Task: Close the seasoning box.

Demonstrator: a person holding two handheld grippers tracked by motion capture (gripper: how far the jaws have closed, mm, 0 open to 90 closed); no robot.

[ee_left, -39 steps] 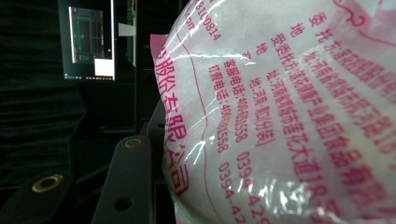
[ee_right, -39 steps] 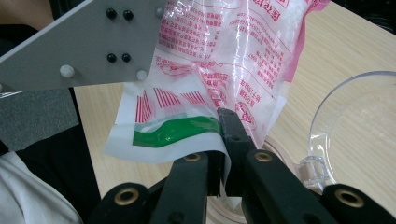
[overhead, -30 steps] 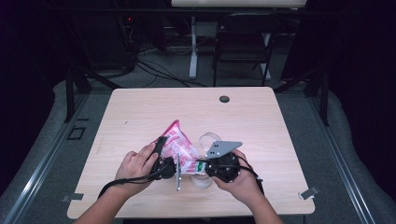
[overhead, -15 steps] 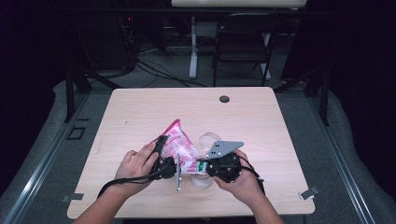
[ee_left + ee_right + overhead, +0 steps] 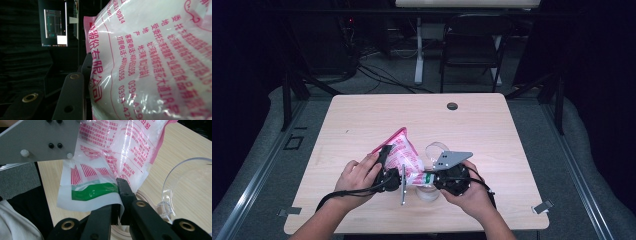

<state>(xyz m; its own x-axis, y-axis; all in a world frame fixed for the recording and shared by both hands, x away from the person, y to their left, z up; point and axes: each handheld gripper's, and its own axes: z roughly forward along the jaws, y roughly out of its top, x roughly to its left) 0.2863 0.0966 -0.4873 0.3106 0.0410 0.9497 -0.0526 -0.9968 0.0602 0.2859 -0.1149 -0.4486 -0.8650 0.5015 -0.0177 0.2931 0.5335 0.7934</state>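
At lower centre of the high view, the right gripper [image 5: 428,178] clamps the bag [image 5: 404,160] corner shut; the left gripper [image 5: 388,161], jaws closing, cradles its body (tilted over the clear cup [image 5: 190,185]), presumably for pouring.

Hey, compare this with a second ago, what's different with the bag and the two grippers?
Little: the left gripper has just been closing its jaws, with the pink-printed bag between them. Both hands, the bag and the clear cup lie as before, and the right gripper stays clamped on the bag's corner.
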